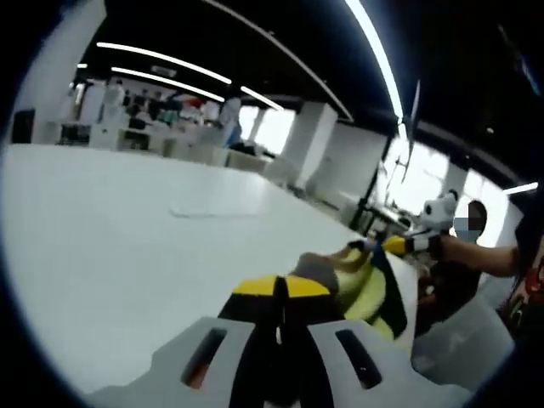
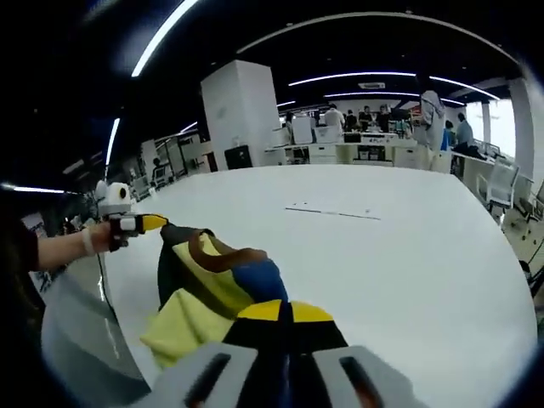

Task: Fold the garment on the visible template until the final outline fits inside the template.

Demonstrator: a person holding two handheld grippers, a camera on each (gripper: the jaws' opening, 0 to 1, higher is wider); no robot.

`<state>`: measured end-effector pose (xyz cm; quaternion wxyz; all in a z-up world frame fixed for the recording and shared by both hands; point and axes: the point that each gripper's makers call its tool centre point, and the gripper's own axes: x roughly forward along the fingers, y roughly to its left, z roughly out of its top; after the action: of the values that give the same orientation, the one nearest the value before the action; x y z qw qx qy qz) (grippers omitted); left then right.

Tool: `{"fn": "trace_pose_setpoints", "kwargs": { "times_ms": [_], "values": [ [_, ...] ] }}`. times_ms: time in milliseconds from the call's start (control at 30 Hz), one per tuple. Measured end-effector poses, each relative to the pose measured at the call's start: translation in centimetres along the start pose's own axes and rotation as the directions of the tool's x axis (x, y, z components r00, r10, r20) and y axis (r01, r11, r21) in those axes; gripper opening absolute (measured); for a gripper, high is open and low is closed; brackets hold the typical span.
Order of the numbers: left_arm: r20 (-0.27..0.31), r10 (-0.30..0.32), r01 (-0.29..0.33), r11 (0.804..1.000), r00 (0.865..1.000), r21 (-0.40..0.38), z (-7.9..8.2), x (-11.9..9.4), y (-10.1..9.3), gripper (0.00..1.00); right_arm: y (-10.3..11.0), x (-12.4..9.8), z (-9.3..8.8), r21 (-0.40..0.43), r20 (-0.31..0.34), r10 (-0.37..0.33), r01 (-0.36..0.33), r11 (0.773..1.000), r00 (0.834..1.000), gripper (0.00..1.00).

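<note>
Near the table's (image 2: 408, 255) edge, both grippers, left (image 1: 282, 289) and right (image 2: 276, 313), pinch the garment (image 2: 208, 285); soft, light, floppy cloth, best gripped at hems.

Left gripper (image 1: 281, 289) jaws closed; right gripper (image 2: 285, 313) jaws closed, both held low

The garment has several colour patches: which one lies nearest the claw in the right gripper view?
The blue patch of the garment: it sits just above the right claw's yellow tips, with the brown band and black part farther off.
</note>
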<state>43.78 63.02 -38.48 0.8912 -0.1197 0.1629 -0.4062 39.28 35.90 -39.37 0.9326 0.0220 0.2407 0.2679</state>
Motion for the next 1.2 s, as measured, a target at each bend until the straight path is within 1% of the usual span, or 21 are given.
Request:
{"fn": "trace_pose_setpoints", "kwargs": {
  "times_ms": [167,200,267,333,433,467,533,567,600,800,867,900,933,967,1000,1033,1100,1133,1167,1200],
  "values": [
    [0.049,0.004,-0.004,1.000,0.999,0.013,2.3,0.1,0.0,0.00,-0.2,-0.4,2.6,0.005,0.061,0.008,-0.009,1.000,0.998,0.00],
    [0.057,0.005,-0.006,1.000,0.998,0.015,2.6,0.2,0.0,0.00,-0.2,-0.4,2.9,0.003,0.066,0.010,-0.010,1.000,0.998,0.00],
    [0.072,0.005,-0.006,1.000,0.997,0.019,3.4,0.3,0.0,0.00,-0.3,-0.4,4.2,-0.015,0.087,0.012,-0.011,1.000,0.996,0.00],
    [0.090,0.009,-0.012,0.999,0.996,0.031,4.4,0.4,0.2,0.00,-0.2,-0.4,5.2,-0.028,0.103,0.016,-0.013,1.000,0.995,0.00],
    [0.126,0.011,-0.015,0.999,0.992,0.029,6.1,0.6,0.5,0.00,-0.1,-0.4,7.2,-0.055,0.131,0.027,-0.020,0.998,0.991,0.00],
    [0.139,0.010,-0.014,0.999,0.990,0.031,6.9,0.6,0.5,0.00,0.0,-0.5,7.6,-0.059,0.136,0.029,-0.021,0.998,0.990,0.00],
    [0.166,0.011,-0.019,0.999,0.986,0.046,8.3,0.5,0.6,0.00,0.1,-0.6,9.1,-0.077,0.160,0.035,-0.023,0.997,0.986,0.00],
    [0.171,0.010,-0.019,0.999,0.985,0.049,8.5,0.5,0.6,0.00,0.2,-0.7,9.6,-0.084,0.172,0.039,-0.025,0.996,0.984,0.00],
    [0.189,0.008,-0.019,0.998,0.982,0.055,9.5,0.5,0.6,0.00,0.3,-0.9,10.5,-0.090,0.188,0.041,-0.025,0.996,0.981,0.00],
    [0.234,0.008,-0.026,0.997,0.972,0.075,12.2,0.8,0.7,0.00,0.1,-1.0,14.2,-0.121,0.252,0.055,-0.025,0.992,0.966,0.00],
    [0.263,0.005,-0.025,0.997,0.965,0.074,13.3,0.8,0.9,0.00,0.1,-1.0,15.4,-0.126,0.277,0.059,-0.024,0.992,0.959,0.00],
    [0.275,0.000,-0.020,0.997,0.961,0.070,14.0,0.9,1.0,0.00,0.0,-1.2,16.0,-0.138,0.286,0.052,-0.013,0.990,0.957,0.00],
    [0.282,-0.002,-0.021,0.997,0.959,0.077,14.4,0.9,1.0,0.00,-0.4,-1.3,16.7,-0.180,0.308,0.041,0.016,0.984,0.950,0.00],
    [0.287,-0.006,-0.019,0.996,0.958,0.083,14.8,0.9,0.9,0.00,-0.6,-1.5,17.4,-0.195,0.331,0.033,0.034,0.980,0.943,0.00],
    [0.293,-0.013,-0.015,0.996,0.956,0.091,15.1,0.9,0.8,0.00,-0.3,-1.7,17.5,-0.170,0.329,0.044,0.014,0.985,0.943,0.00],
    [0.298,-0.018,-0.014,0.995,0.955,0.104,15.6,1.0,0.7,0.00,-0.1,-1.9,17.9,-0.179,0.338,0.066,-0.005,0.984,0.939,0.00],
    [0.304,-0.024,-0.010,0.994,0.952,0.111,16.1,1.0,0.7,0.00,-0.6,-2.2,18.3,-0.192,0.353,0.054,0.016,0.981,0.934,0.00],
    [0.309,-0.026,-0.008,0.994,0.951,0.107,16.3,1.1,0.8,0.00,-0.7,-2.4,18.5,-0.190,0.366,0.057,0.015,0.982,0.929,0.00],
    [0.311,-0.025,-0.009,0.994,0.950,0.109,16.4,1.1,0.8,0.00,-1.0,-2.5,18.8,-0.170,0.388,0.049,0.019,0.985,0.920,0.00],
    [0.314,-0.018,-0.020,0.993,0.949,0.115,16.5,1.3,1.1,0.00,-1.2,-2.4,18.7,-0.163,0.384,0.049,0.015,0.986,0.922,0.00]
  ]
}}
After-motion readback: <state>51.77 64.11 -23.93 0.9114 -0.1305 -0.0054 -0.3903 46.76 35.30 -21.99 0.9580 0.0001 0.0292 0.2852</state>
